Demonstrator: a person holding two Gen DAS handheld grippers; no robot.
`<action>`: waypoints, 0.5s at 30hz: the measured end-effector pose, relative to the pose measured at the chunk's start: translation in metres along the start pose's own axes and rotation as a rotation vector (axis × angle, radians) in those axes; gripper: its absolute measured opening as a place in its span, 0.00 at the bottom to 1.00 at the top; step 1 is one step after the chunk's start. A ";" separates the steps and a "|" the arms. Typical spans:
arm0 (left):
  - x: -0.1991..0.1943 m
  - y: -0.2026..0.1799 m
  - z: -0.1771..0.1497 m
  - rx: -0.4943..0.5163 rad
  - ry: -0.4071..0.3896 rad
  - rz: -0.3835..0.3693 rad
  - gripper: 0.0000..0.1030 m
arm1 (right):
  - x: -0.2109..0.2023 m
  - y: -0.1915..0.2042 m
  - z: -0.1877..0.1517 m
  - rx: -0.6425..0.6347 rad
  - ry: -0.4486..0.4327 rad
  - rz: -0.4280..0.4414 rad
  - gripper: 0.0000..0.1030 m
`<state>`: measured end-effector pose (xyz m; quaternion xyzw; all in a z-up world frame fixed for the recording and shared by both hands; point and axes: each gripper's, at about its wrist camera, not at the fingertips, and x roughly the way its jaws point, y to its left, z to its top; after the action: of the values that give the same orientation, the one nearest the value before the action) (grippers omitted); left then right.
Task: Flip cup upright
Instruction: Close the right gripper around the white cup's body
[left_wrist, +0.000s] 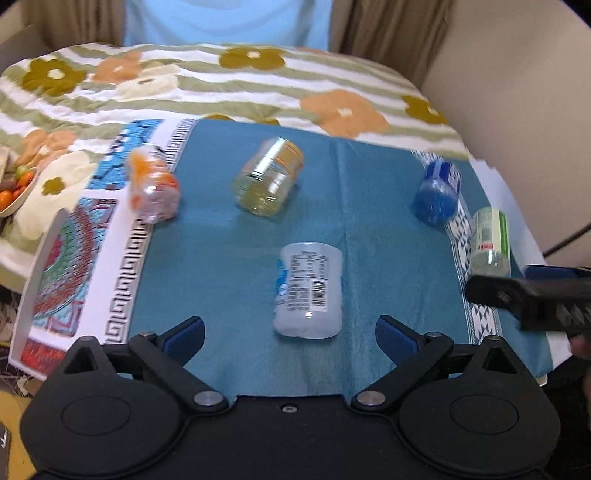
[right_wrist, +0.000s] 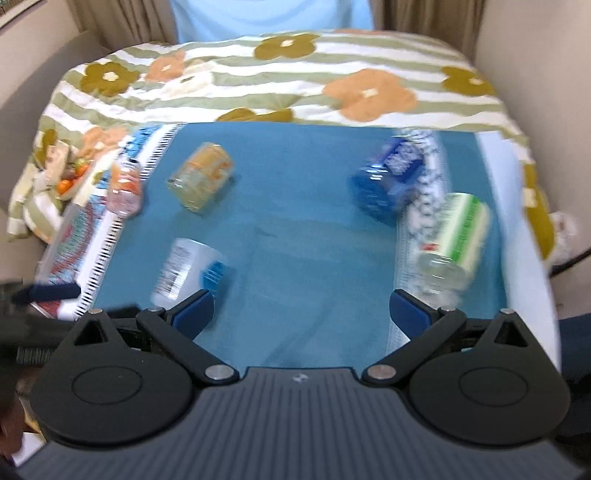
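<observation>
Several plastic cups lie on their sides on a teal cloth (left_wrist: 388, 229). A white cup with a barcode label (left_wrist: 308, 290) lies just ahead of my open, empty left gripper (left_wrist: 290, 338); it also shows in the right wrist view (right_wrist: 188, 271). A yellow cup (left_wrist: 269, 181), an orange cup (left_wrist: 153, 184), a blue cup (left_wrist: 437, 192) and a green-striped cup (left_wrist: 489, 240) lie further off. My right gripper (right_wrist: 301, 314) is open and empty, with the green-striped cup (right_wrist: 450, 245) just ahead of its right finger.
The cloth lies on a flowered quilt (left_wrist: 221, 85). A bowl of small fruit (left_wrist: 16, 188) sits at the far left. A patterned cloth border (left_wrist: 110, 266) runs along the left side. The right gripper shows at the right edge of the left wrist view (left_wrist: 532, 299).
</observation>
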<state>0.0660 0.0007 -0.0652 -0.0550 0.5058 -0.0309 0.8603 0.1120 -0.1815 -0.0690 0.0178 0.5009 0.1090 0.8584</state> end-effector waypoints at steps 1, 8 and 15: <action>-0.005 0.005 -0.002 -0.015 -0.014 0.004 0.98 | 0.006 0.004 0.005 0.009 0.013 0.021 1.00; -0.015 0.044 -0.014 -0.096 -0.030 0.040 0.98 | 0.061 0.034 0.028 0.101 0.125 0.150 1.00; -0.012 0.075 -0.029 -0.140 -0.005 0.045 0.98 | 0.108 0.048 0.037 0.216 0.229 0.208 1.00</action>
<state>0.0347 0.0750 -0.0785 -0.1037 0.5055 0.0242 0.8562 0.1868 -0.1094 -0.1367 0.1491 0.5996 0.1441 0.7729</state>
